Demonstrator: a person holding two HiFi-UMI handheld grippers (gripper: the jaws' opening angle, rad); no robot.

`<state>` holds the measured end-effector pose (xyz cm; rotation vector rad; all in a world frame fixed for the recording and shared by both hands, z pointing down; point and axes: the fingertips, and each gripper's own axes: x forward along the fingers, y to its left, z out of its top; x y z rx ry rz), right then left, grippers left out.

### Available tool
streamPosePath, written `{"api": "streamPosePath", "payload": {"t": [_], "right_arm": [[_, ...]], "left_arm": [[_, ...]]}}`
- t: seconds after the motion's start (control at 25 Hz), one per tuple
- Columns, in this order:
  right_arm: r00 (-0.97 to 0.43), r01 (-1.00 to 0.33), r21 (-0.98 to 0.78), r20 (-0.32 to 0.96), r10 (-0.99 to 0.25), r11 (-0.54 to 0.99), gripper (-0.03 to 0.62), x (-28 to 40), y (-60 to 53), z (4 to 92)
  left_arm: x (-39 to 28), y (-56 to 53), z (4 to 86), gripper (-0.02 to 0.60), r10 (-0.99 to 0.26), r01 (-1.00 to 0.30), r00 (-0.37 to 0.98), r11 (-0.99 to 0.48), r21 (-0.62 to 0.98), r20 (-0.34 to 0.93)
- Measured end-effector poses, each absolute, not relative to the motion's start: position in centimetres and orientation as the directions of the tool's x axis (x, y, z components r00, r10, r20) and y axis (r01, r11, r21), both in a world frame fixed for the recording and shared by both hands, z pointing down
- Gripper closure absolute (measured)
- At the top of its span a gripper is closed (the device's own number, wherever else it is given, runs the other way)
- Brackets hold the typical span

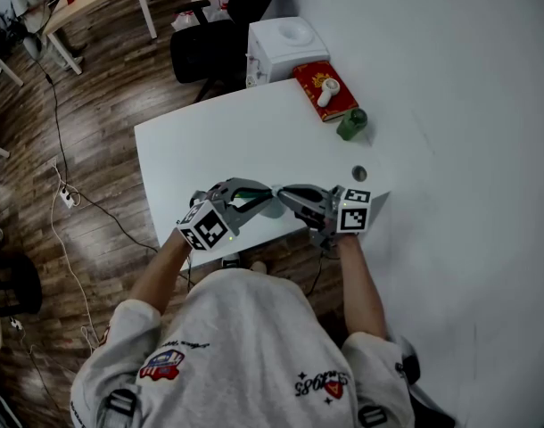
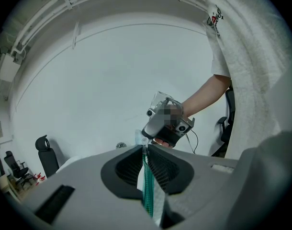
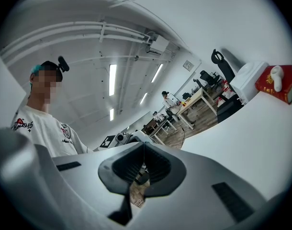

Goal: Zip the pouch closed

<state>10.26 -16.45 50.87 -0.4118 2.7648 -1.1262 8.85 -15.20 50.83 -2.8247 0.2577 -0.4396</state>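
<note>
The pouch (image 2: 157, 202) is up off the table (image 1: 210, 141), held in the air at the near edge between the two grippers, which point at each other tip to tip. That leaves the zip free on both sides, with nothing underneath to snag it.

In the left gripper view, the left gripper (image 2: 145, 150) has its jaws nearly together, clamped on the pouch's top edge. The green zip (image 2: 147, 183) runs straight up between the pads, with pale fabric beside it. A small clear tab (image 2: 144, 141) stands just past the jaw tips. This grip looks like the anchor: it pins the fabric along the line of the zip so that a pull from the other side would tension the teeth rather than drag the whole pouch.

The right gripper (image 1: 288, 194) comes in level from the opposite side, which suits a straight pull along the zip. Its own view shows the jaws shut with the tips meeting. I cannot make out whether they have the tab pinched or have closed on nothing, since only floor shows through the gap lower down.

My guess is that zipping has barely begun. If the right gripper has no real hold on the tab, a pull would simply slip off it – so the hold is worth checking first
</note>
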Motion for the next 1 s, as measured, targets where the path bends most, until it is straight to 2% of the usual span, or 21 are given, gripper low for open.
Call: {"api": "streamPosePath", "payload": {"t": [0.28,0.6,1.0], "right_arm": [[-0.956,-0.204,-0.695,-0.009,-0.292,0.69,0.588,10.6,-16.4,50.9],[-0.959,-0.216,-0.683,0.016,-0.281,0.698,0.586,10.3,-16.1,51.1],[-0.965,-0.199,-0.685,0.012,-0.262,0.701,0.586,10.2,-15.6,51.3]], "left_arm": [[9.3,-14.9,51.2,0.543,-0.202,-0.114,0.933,-0.951,-0.286,0.299],[9.7,-14.4,49.9,0.514,-0.169,-0.113,0.949,-0.97,-0.213,0.265],[9.6,-14.1,49.7,0.512,-0.128,-0.094,0.96,-0.985,-0.143,0.248]]}}
